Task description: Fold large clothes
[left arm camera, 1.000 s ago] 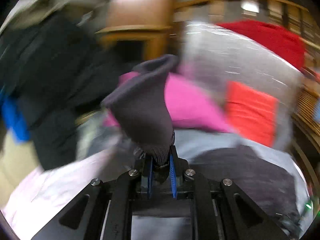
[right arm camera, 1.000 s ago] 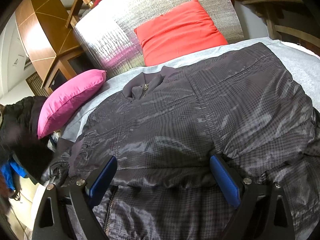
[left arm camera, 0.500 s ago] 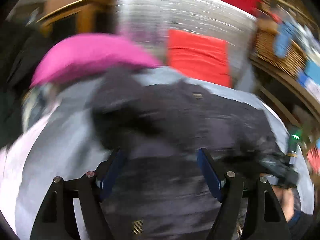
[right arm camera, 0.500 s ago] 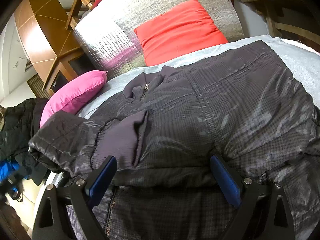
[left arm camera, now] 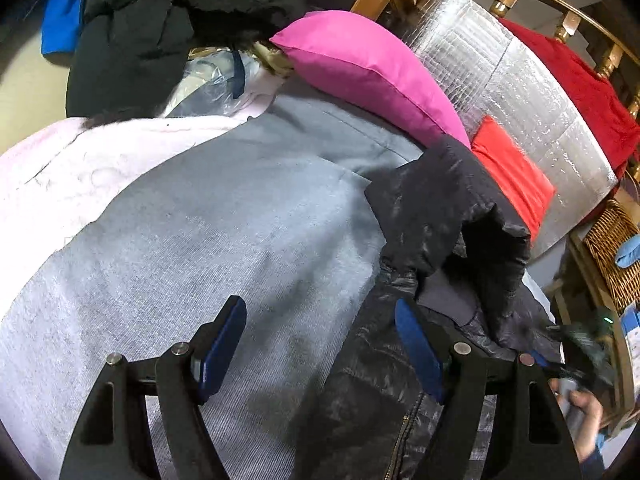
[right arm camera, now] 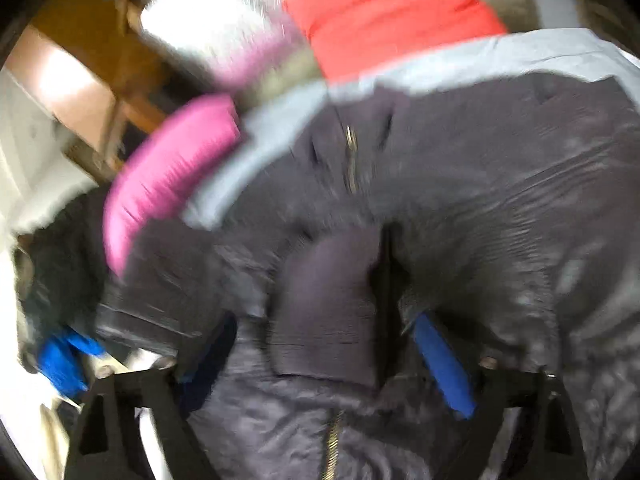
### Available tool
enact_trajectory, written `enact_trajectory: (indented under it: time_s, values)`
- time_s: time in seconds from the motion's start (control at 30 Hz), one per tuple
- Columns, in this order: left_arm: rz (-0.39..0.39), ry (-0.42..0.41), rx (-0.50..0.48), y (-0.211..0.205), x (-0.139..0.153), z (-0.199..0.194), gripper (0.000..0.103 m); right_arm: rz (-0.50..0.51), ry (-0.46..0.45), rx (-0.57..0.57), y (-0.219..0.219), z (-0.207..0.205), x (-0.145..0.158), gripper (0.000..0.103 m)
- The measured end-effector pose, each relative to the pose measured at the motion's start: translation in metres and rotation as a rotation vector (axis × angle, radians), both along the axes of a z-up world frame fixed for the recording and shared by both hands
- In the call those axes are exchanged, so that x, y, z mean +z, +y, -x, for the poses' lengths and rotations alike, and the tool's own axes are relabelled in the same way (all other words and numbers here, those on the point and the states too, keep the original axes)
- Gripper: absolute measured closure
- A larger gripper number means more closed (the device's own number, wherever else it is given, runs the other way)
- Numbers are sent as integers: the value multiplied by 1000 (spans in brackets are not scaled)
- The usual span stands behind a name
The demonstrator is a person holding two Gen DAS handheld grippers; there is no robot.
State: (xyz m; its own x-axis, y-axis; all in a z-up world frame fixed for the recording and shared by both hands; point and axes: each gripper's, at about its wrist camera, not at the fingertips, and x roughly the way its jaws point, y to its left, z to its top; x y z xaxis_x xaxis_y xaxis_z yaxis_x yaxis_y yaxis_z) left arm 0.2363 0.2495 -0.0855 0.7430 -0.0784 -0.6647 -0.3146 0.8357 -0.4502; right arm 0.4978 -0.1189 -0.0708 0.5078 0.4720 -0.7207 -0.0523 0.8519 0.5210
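A dark quilted jacket (right arm camera: 500, 208) lies front up on the grey sheet (left arm camera: 224, 240), with its zip running down the middle. One sleeve (left arm camera: 448, 208) is folded over the jacket's body, and its knit cuff (right arm camera: 328, 312) rests on the chest. My left gripper (left arm camera: 320, 354) is open and holds nothing; it hangs low over the sheet beside the jacket's edge. In the blurred right wrist view my right gripper (right arm camera: 326, 360) straddles the cuff. Its jaws are closing, and the blue pads (right arm camera: 444, 364) stand clear of the cuff.
A pink pillow (left arm camera: 368, 68), a red pillow (left arm camera: 512, 176) and a silver foil cushion (left arm camera: 532, 96) line the wooden headboard. Dark coats (left arm camera: 152, 28) are piled at the far left. A wicker basket (left arm camera: 608, 256) stands at the right. A hand (left arm camera: 576, 404) grips the other tool.
My left gripper let go of the sleeve cuff, opened wide and dropped towards the sheet. The sleeve now lies across the jacket. My right gripper shifted over the cuff and its jaws narrowed.
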Motion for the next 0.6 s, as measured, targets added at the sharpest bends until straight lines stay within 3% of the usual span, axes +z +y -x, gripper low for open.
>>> enact_trajectory:
  time_s: [0.03, 0.07, 0.13, 0.23, 0.33, 0.4, 0.5, 0.6]
  values:
    - [-4, -5, -6, 0, 2, 0, 26, 36, 20, 30, 9, -5, -5, 57]
    - [-18, -13, -13, -1, 5, 0, 26, 84, 28, 69, 19, -8, -6, 77]
    - [-42, -26, -17, 1, 14, 2, 26, 153, 14, 129, 32, -9, 6, 86]
    - [-50, -45, -9, 3, 20, 0, 26, 275, -137, 147, 35, 2, 63, 87]
    - [-48, -60, -14, 0, 26, -5, 26, 384, -280, 105, 14, 12, 126, 87]
    - [-52, -69, -25, -5, 30, -11, 26, 460, -335, 50, -8, 19, 153, 87]
    - [-50, -77, -68, -25, 40, -34, 26, 477, -306, -30, -52, 18, 156, 87]
    - [-69, -92, -115, -49, 52, -56, 26, 497, -235, -36, -73, 15, 125, 87]
